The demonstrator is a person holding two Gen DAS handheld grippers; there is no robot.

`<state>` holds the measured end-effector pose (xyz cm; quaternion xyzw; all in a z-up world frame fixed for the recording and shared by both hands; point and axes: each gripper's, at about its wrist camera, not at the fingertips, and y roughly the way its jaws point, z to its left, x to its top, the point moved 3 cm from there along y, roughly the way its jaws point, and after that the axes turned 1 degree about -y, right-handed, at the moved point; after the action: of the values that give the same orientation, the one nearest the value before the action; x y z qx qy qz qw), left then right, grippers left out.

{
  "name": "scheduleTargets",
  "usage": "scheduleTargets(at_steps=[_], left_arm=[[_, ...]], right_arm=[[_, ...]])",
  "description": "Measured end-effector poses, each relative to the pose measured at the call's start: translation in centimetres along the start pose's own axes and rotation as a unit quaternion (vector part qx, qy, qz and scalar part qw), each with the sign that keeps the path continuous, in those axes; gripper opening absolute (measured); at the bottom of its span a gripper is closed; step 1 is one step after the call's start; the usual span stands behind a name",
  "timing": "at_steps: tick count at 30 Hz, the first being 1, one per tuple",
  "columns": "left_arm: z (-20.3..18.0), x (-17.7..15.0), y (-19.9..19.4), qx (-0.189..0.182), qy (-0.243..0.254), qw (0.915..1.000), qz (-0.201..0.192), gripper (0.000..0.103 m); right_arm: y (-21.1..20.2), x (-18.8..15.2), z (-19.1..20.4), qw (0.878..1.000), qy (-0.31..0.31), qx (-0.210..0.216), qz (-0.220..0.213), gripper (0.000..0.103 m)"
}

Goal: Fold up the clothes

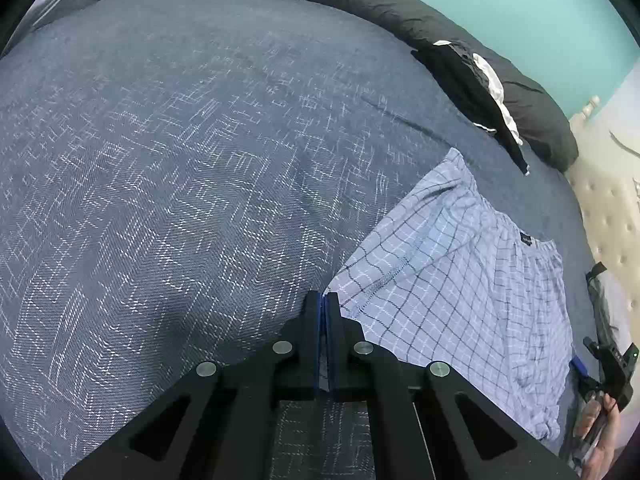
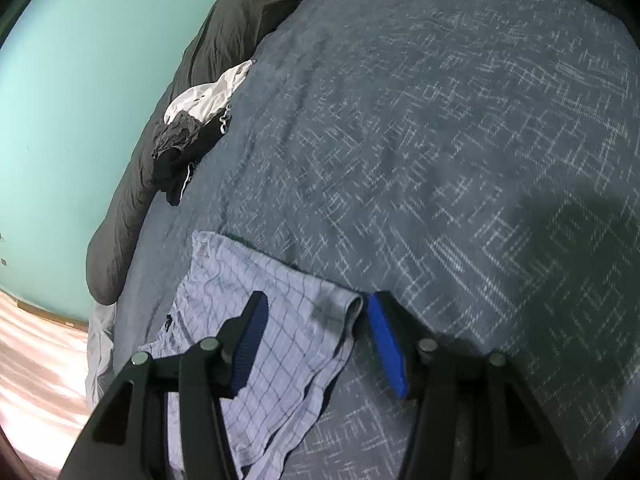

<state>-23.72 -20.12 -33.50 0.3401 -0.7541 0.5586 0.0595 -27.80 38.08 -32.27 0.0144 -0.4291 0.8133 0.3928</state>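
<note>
While the left hand-held gripper [image 1: 323,300] sits pressed together at the corner of the checked shorts [image 1: 460,280], seemingly pinching nothing, the right hand-held gripper [image 2: 314,308] hangs spread over their folded-over edge. Those shorts lie on the bed [image 1: 180,160], partly doubled, so folding looks part-done. Beyond the shorts, a crumpled black-and-white garment [image 1: 476,88] waits unfolded.

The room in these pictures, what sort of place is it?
Probably a bedroom: a bed with a patterned blue cover, a dark rolled duvet along a turquoise wall, and checked shorts laid out for folding.
</note>
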Motion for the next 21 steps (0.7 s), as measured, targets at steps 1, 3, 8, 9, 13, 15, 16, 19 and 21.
scheduleTargets(at_steps=[1, 3, 8, 9, 13, 15, 16, 19, 21], left_arm=[[-0.1, 0.0, 0.0, 0.002, 0.002, 1.0, 0.0, 0.002], [-0.1, -0.1, 0.1, 0.004, 0.007, 1.0, 0.001, 0.002], [0.0, -0.1, 0.1, 0.004, 0.006, 1.0, 0.002, 0.002], [0.0, -0.1, 0.1, 0.003, 0.005, 1.0, 0.002, 0.002], [0.0, 0.0, 0.2, 0.004, 0.006, 1.0, 0.004, 0.002], [0.0, -0.1, 0.3, 0.005, 0.007, 1.0, 0.004, 0.002], [0.0, -0.1, 0.3, 0.006, 0.007, 0.9999, 0.004, 0.002], [0.0, 0.1, 0.1, 0.008, 0.009, 0.9999, 0.0, 0.002], [-0.1, 0.2, -0.1, 0.01, 0.01, 0.9999, -0.002, 0.002]], right_arm=[[0.1, 0.0, 0.1, 1.0, -0.005, -0.005, 0.0, 0.041], [0.3, -0.1, 0.0, 1.0, -0.011, -0.01, 0.002, 0.029], [0.8, -0.3, -0.4, 1.0, -0.007, -0.002, 0.008, 0.007], [0.7, -0.2, -0.4, 1.0, -0.007, 0.001, 0.005, 0.006], [0.1, 0.1, -0.9, 1.0, 0.004, 0.004, -0.009, 0.004], [-0.1, 0.2, -1.3, 1.0, 0.012, 0.005, -0.012, 0.004], [-0.1, 0.2, -1.4, 1.0, 0.016, 0.006, -0.012, 0.004], [0.1, 0.2, -1.5, 1.0, 0.022, 0.006, -0.011, 0.004], [0.1, 0.3, -1.6, 0.999, 0.028, 0.01, -0.013, 0.004]])
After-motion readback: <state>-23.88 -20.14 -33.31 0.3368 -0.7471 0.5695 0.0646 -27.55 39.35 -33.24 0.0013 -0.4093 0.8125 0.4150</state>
